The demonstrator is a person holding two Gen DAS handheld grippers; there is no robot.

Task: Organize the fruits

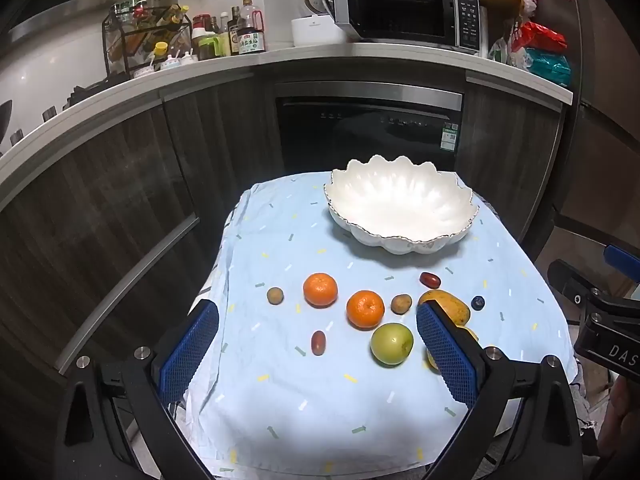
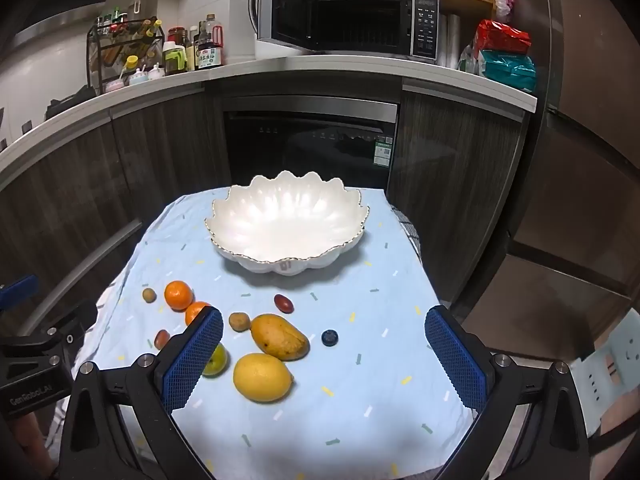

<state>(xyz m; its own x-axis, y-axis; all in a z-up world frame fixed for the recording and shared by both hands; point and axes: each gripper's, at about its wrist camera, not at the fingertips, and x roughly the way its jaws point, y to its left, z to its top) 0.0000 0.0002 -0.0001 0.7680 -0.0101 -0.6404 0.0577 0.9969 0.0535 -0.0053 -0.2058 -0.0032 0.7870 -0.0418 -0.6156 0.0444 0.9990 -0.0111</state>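
Observation:
A white scalloped bowl (image 1: 400,204) (image 2: 286,224) stands empty at the far side of the blue cloth. Fruit lies in front of it: two oranges (image 1: 320,289) (image 1: 365,309), a green apple (image 1: 391,344), a mango (image 2: 279,337), a lemon (image 2: 262,377), a blueberry (image 2: 329,337), red dates (image 1: 318,342) (image 2: 283,303) and small brown fruits (image 1: 275,295) (image 1: 401,304). My left gripper (image 1: 318,320) is open above the near fruit. My right gripper (image 2: 324,330) is open above the mango and lemon. Both are empty.
The small table under the blue cloth (image 1: 304,400) has edges close on all sides. Dark cabinets and a dishwasher (image 1: 368,132) stand behind it. The counter above holds bottles (image 1: 248,32) and a microwave (image 1: 404,12). A light stool (image 2: 612,368) is at the right.

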